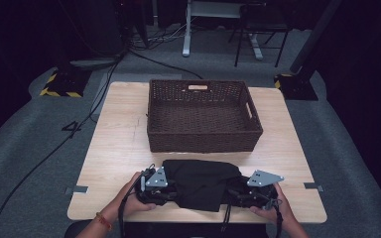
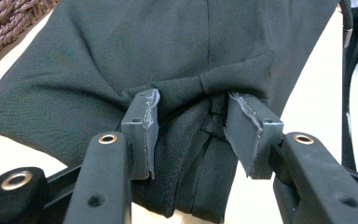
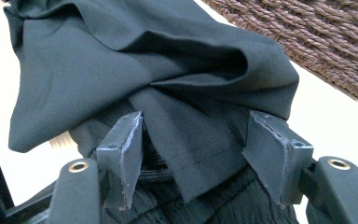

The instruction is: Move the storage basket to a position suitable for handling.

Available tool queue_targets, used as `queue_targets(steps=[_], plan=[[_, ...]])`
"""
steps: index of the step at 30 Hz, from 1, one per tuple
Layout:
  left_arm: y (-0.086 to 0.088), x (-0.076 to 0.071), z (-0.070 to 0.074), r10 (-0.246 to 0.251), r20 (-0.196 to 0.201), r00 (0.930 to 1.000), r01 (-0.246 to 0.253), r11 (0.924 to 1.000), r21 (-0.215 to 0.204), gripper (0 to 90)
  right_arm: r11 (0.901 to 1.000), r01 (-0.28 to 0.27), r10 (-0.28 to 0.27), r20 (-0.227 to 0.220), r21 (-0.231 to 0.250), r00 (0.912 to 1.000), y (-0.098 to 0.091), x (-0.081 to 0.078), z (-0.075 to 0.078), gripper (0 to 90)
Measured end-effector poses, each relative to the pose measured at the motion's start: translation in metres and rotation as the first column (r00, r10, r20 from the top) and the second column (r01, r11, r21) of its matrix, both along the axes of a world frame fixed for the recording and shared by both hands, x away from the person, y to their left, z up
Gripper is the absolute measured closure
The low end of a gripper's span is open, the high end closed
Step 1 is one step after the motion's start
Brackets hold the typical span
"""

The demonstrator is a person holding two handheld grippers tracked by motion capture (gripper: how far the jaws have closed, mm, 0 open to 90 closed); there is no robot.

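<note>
Table (image 1: 119,144) bearing a wicker basket (image 1: 202,144) with a folded black garment (image 1: 201,181) just before it: soft, light, limp cloth, best gripped at bunched layered edges. Left gripper (image 2: 193,133) pinches one end's folds; right gripper (image 3: 193,149) brackets the other, jaws narrowing.

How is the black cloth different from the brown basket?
The black cloth is soft and crumpled, while the brown basket is stiff woven wicker with upright walls. The cloth lies near the table's front edge, with the left gripper and right gripper at its two ends; the basket stands farther back, untouched. The cloth is black, the basket brown. Both rest on the wooden table.
</note>
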State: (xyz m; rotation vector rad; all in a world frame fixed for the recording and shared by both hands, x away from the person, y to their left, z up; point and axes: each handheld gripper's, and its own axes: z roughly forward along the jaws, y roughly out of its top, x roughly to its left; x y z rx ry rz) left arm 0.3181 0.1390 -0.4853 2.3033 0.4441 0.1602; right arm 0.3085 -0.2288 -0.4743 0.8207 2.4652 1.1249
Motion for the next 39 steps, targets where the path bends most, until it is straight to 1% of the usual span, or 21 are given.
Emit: queue_targets(steps=[3,4,5,6,7,8,9,10,13,14,16,19,22,24,25,26,28,29,32,36,39], plan=[[0.003,-0.003,0.003,-0.004,-0.002,1.0,0.004,1.0,-0.007,51.4,0.9999,0.016,-0.016,-0.007,-0.003,0.9998,-0.002,0.002,-0.001,36.6],[0.007,-0.004,0.008,0.028,0.012,0.9995,-0.028,0.9996,-0.001,47.1,0.9997,0.024,-0.024,-0.014,0.003,0.9996,-0.004,0.004,-0.002,33.7],[0.007,-0.004,0.008,0.028,0.012,0.9995,-0.028,0.9996,-0.001,41.7,0.9997,0.024,-0.024,-0.014,0.003,0.9996,-0.004,0.004,-0.002,33.7],[0.016,-0.003,0.015,0.101,0.022,0.9947,-0.1,0.9946,-0.028,37.1,0.9991,0.043,-0.043,-0.019,0.0,0.9989,-0.005,0.007,-0.002,24.9],[0.016,-0.003,0.015,0.101,0.022,0.9947,-0.1,0.9946,-0.028,33.1,0.9983,0.058,-0.058,-0.025,-0.003,0.998,-0.006,0.01,-0.002,21.4],[0.026,0.001,0.021,0.187,0.009,0.9823,-0.186,0.9805,-0.062,28.3,0.9977,0.068,-0.068,-0.031,-0.003,0.9972,-0.006,0.012,-0.002,18.8],[0.026,0.001,0.021,0.187,0.009,0.9823,-0.186,0.9805,-0.062,24.3,0.9971,0.076,-0.076,-0.033,0.0,0.9965,-0.006,0.013,-0.001,15.4],[0.033,0.005,0.021,0.221,-0.027,0.9748,-0.223,0.9719,-0.077,22.0,0.9963,0.086,-0.086,-0.036,-0.001,0.9957,-0.006,0.015,-0.001,12.5],[0.029,0.007,0.017,0.22,-0.053,0.9741,-0.223,0.9735,-0.053,17.2,0.994,0.109,-0.108,-0.058,0.008,0.9924,-0.006,0.017,-0.001,10.4],[0.019,0.006,0.009,0.201,-0.055,0.978,-0.202,0.9795,-0.004,16.9,0.9933,0.115,-0.114,-0.068,0.009,0.9912,-0.004,0.017,-0.002,10.4],[0.008,0.004,0.001,0.183,-0.035,0.9826,-0.181,0.9827,0.039,16.9,0.994,0.108,-0.106,-0.086,0.017,0.9906,-0.003,0.018,-0.005,10.8],[0.001,0.006,-0.005,0.18,-0.037,0.983,-0.177,0.9824,0.058,15.3,0.9959,0.083,-0.077,-0.133,0.036,0.9882,-0.004,0.024,-0.008,11.6],[-0.005,0.011,-0.013,0.185,-0.066,0.9806,-0.18,0.9811,0.07,11.4,0.9982,0.048,-0.042,-0.142,0.036,0.989,-0.003,0.029,-0.011,11.0],[-0.01,0.009,-0.016,0.184,-0.046,0.9819,-0.18,0.9802,0.083,6.3,0.9986,0.028,-0.02,-0.157,0.045,0.9874,-0.002,0.032,-0.014,11.1],[-0.01,0.009,-0.016,0.184,-0.046,0.9819,-0.18,0.9802,0.083,4.1,0.9986,0.028,-0.02,-0.157,0.045,0.9874,-0.002,0.032,-0.014,11.1],[-0.013,0.008,-0.017,0.183,-0.039,0.9823,-0.179,0.9798,0.089,2.3,0.9985,0.02,-0.01,-0.195,0.05,0.9807,-0.001,0.035,-0.017,10.8],[-0.015,0.007,-0.018,0.185,-0.04,0.982,-0.181,0.9798,0.085,0.2,0.9986,0.01,0.002,-0.218,0.052,0.976,0.0,0.037,-0.018,10.0],[-0.016,0.007,-0.019,0.185,-0.04,0.982,-0.181,0.98,0.083,0.2,0.9986,0.01,0.002,-0.218,0.052,0.976,0.0,0.037,-0.018,10.0],[-0.016,0.008,-0.019,0.182,-0.036,0.9827,-0.179,0.9809,0.077,0.4,0.9982,0.001,0.015,-0.261,0.06,0.9651,0.0,0.042,-0.02,9.9],[-0.017,0.01,-0.019,0.175,-0.035,0.984,-0.172,0.9826,0.071,0.5,0.9991,-0.011,0.021,-0.268,0.04,0.9631,0.002,0.043,-0.018,11.7],[-0.017,0.012,-0.019,0.175,-0.031,0.9841,-0.173,0.9831,0.061,4.0,0.9995,-0.022,0.027,-0.282,0.021,0.9591,0.004,0.044,-0.016,17.3]])
